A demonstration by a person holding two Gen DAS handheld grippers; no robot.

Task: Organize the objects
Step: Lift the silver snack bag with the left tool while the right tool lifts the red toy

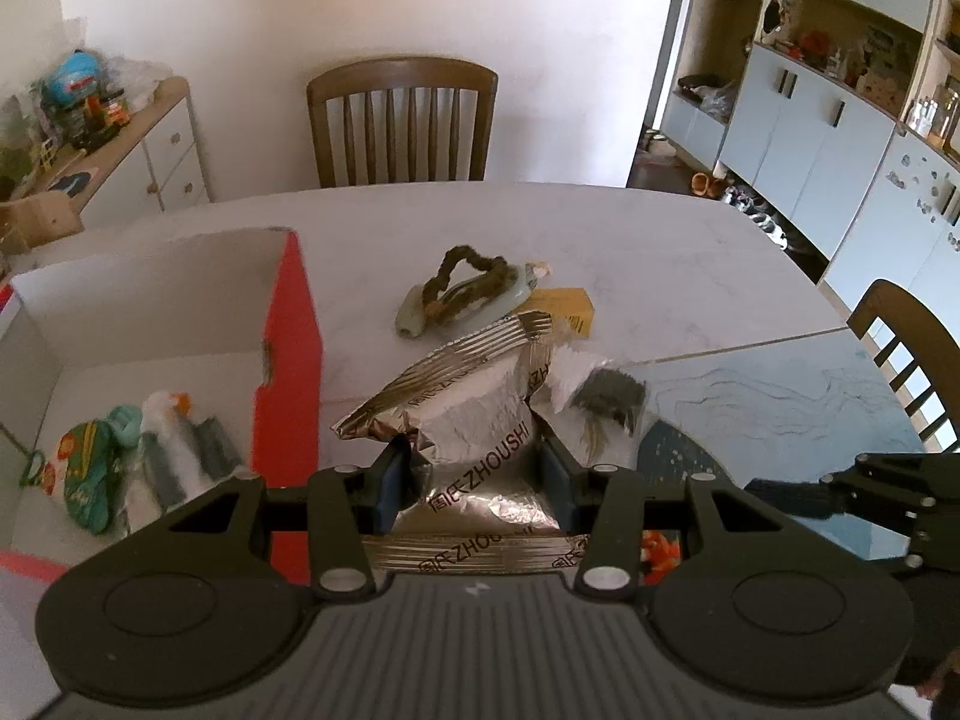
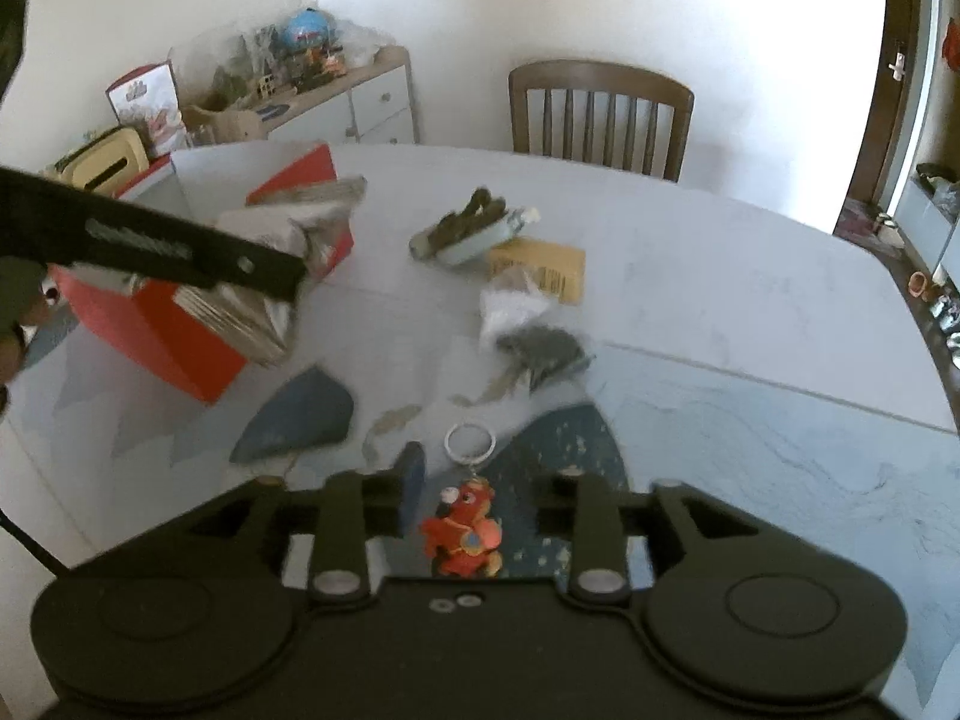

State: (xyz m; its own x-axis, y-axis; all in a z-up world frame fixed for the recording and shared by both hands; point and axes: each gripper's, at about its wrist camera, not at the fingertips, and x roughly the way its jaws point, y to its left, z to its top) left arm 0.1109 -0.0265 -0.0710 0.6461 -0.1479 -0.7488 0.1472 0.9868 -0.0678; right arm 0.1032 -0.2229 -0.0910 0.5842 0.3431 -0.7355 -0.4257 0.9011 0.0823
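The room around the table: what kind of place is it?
Most likely a dining room in a home. A wooden slat-back chair stands at the far side of a large pale table, a sideboard is crowded with toys, and wall cupboards hold household clutter.

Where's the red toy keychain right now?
In the right wrist view, the red toy keychain lies on the table between the right hand-held gripper jaws, untouched, its ring pointing toward the grey packet.

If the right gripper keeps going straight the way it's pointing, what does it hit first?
Probably the red toy keychain, lying on the table between the right gripper's open fingers; depth is uncertain.
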